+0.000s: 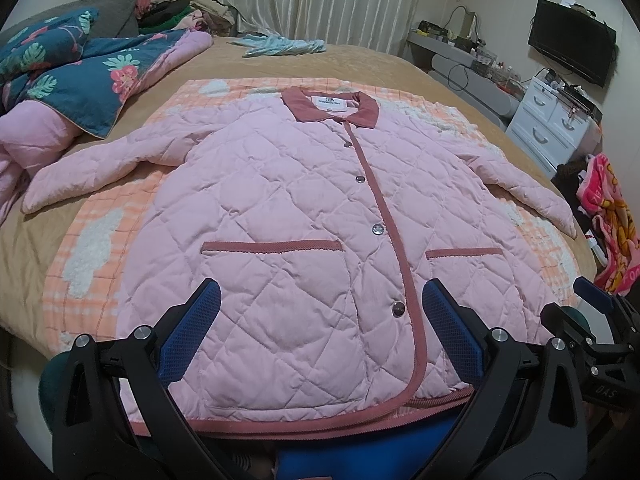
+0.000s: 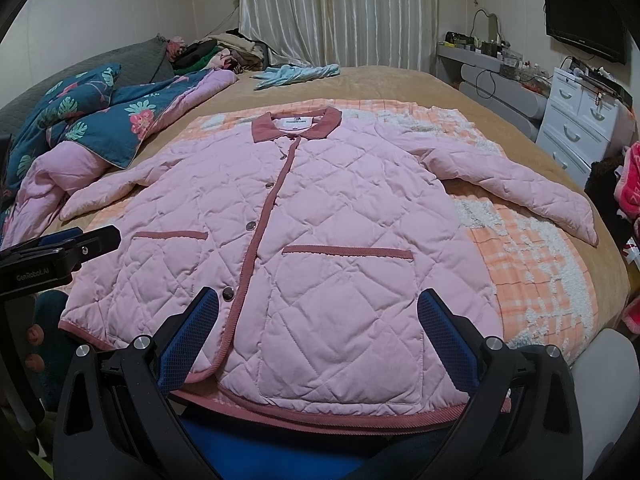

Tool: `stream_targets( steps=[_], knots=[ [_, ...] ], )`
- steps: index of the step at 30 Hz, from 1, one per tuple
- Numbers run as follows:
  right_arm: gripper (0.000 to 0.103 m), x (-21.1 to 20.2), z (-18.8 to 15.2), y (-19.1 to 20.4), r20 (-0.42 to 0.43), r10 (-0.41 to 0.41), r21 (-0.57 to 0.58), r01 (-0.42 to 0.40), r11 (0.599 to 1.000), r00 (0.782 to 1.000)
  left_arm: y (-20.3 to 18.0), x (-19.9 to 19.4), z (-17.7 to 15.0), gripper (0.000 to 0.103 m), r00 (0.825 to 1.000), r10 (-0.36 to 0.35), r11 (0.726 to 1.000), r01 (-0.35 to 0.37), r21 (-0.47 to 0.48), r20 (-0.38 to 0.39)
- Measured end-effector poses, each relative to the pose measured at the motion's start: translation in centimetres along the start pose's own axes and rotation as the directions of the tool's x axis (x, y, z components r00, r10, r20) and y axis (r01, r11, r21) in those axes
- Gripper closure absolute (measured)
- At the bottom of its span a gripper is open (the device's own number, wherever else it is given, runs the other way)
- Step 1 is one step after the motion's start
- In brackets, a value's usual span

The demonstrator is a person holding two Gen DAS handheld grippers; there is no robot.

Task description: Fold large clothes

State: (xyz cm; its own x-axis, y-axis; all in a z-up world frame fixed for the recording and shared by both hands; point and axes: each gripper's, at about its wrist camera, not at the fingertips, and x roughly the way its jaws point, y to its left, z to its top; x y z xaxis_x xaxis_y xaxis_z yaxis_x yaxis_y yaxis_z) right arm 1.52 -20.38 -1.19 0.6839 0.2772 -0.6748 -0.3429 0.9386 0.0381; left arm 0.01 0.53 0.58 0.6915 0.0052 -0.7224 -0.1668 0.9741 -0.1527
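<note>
Lying flat on the bed [image 1: 360,60], the pink quilted jacket [image 1: 304,216] was untouched; left gripper [image 1: 320,312] and right gripper [image 2: 318,314] gaped wide.

The bed [image 1: 360,62] is covered with a tan spread. An orange-and-white checked blanket [image 1: 100,240] with fluffy white patches lies flat on the spread at its middle. A pink quilted jacket [image 1: 288,216] lies face up on the blanket, buttoned, collar toward the far side, with both sleeves spread outward past the blanket's edges onto the spread. On the left side of the bed a blue floral quilt [image 1: 76,76] with pink lining is bunched up. Near the far edge lies a crumpled light-blue cloth [image 1: 284,46]. Mixed clothes [image 2: 224,54] are heaped at the far left corner.
</note>
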Motion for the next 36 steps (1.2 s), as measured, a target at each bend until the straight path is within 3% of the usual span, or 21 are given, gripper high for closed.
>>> stream_targets(
  steps=[10,17,36],
  knots=[
    [0.004,0.6,0.2,0.0,-0.018,-0.009,-0.005,0.009,1.000,1.000,-0.3,1.7,0.1,0.008,1.000,0.007,1.000,-0.007,-0.003,-0.017],
    [0.004,2.4,2.3,-0.5,-0.018,-0.024,-0.016,0.023,1.000,1.000,-0.2,3.0,1.2,0.008,0.999,0.026,0.999,-0.026,-0.020,-0.024],
    [0.004,6.4,9.8,-1.3,-0.022,-0.010,0.000,0.010,1.000,1.000,-0.5,5.8,8.4,0.009,0.999,0.048,0.998,-0.048,-0.049,-0.002]
  ],
)
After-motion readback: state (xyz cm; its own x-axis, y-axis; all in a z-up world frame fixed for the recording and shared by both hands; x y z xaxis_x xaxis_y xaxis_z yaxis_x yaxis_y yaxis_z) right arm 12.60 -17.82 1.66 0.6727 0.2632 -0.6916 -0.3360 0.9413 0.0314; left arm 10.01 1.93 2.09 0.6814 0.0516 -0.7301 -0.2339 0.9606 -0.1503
